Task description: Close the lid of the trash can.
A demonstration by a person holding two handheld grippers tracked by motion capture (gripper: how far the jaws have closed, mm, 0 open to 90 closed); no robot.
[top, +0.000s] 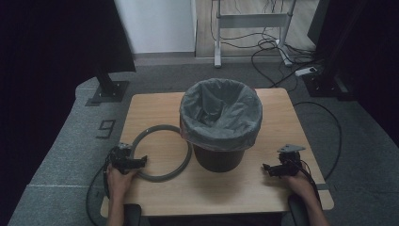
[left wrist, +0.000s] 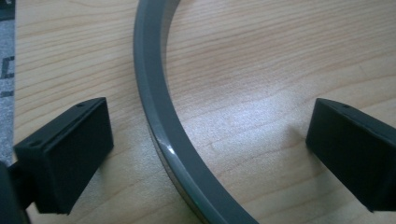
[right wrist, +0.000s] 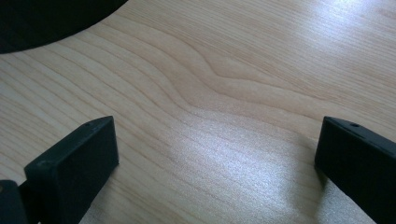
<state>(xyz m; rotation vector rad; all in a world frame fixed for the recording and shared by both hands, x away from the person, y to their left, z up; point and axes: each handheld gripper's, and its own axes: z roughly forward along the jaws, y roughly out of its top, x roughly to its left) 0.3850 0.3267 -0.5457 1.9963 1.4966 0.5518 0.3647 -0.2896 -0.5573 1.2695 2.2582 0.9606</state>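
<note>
Grey ring [top: 162, 153] lay flat on the wooden desk [top: 235, 188], toward the left edge, its right side touching or just beside the base of the bin [top: 219, 157]. Ring was a thin hoop of plain grey plastic with a flat band-like wall and a slight sheen along its upper edge (left gripper view shows that gloss best). It was open in the middle, bare wood showing through.

Left gripper [top: 140, 161] sat at the ring's near-left arc, fingers [left wrist: 65, 156] spread wide and released, one outside the hoop and one inside, straddling the band [left wrist: 154, 116] without touching it.

Right gripper [top: 267, 167] rested near the desk's right edge, well apart from the ring. Its fingers [right wrist: 74, 163] were also spread and released, with nothing but wood grain between them.

Bin stood at the desk's middle, dark body, lined with a grey bag [top: 221, 115] folded over the rim.
</note>
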